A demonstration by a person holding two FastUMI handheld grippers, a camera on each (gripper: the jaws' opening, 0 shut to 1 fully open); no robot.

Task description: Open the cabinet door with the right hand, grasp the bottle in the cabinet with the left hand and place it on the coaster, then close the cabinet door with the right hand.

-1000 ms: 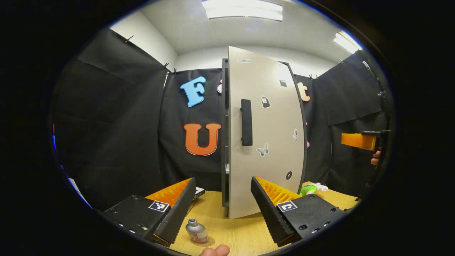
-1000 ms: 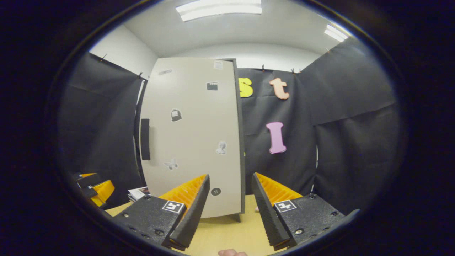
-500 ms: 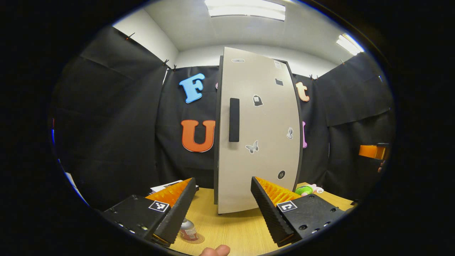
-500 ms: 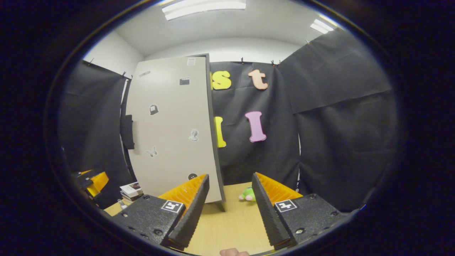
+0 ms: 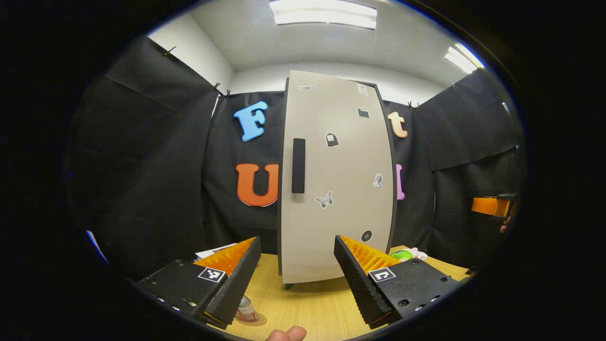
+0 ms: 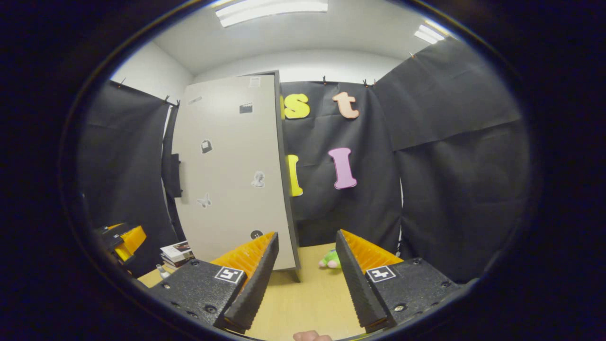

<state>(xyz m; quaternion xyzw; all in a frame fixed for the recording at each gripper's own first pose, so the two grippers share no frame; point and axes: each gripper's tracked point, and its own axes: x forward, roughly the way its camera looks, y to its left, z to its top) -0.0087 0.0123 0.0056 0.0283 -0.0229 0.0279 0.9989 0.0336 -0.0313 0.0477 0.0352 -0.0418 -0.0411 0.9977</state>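
Observation:
A tall cabinet with a pale door (image 5: 338, 180) and a dark bar handle (image 5: 298, 165) stands on the wooden table; the door lies shut against its frame. The small bottle (image 5: 245, 309) stands upright on a round coaster (image 5: 253, 319) near the table's front, partly hidden behind my left finger. My left gripper (image 5: 297, 279) is open and holds nothing, in front of the cabinet. In the right gripper view the door (image 6: 232, 170) stands to the left, and my right gripper (image 6: 307, 274) is open and apart from it. The right gripper (image 5: 492, 206) also shows far right in the left gripper view.
A green and white plush toy (image 6: 330, 259) lies on the table (image 6: 307, 293) right of the cabinet. A stack of books (image 6: 176, 252) sits left of it. Black cloth walls close in the back and sides.
The cabinet door has swung from partly open to shut. My right gripper has drawn back to the right of the cabinet. The left gripper shifted slightly; the bottle stays on the coaster.

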